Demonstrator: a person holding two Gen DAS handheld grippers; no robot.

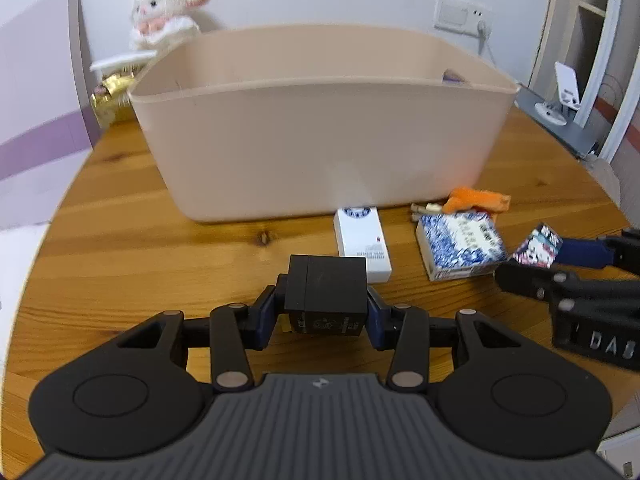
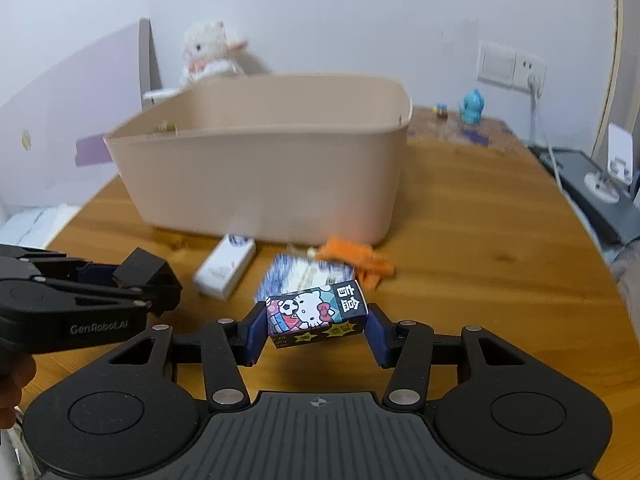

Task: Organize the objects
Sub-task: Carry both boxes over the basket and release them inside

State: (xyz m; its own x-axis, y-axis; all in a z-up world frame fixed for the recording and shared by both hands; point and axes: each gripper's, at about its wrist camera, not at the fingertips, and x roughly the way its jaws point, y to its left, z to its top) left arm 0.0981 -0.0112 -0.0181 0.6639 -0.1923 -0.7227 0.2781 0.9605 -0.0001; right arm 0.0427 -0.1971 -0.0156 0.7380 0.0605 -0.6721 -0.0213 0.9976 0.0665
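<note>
Right wrist view has the right gripper [image 2: 316, 330] clamped on the cartoon box [image 2: 316, 314], light stiff cardboard pinched across its short ends, with the beige bin [image 2: 260, 184] at 12 o'clock, while the left gripper [image 1: 326, 312] squeezes a black cube [image 1: 326, 296] that looks rigid.

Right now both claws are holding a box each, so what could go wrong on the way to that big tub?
The cartoon box sits tilted in the right gripper, so it might slip out. The pink tub has tall walls, and the black box in the left gripper could clip the rim if carried low. The two grippers are close together and may bump.
</note>
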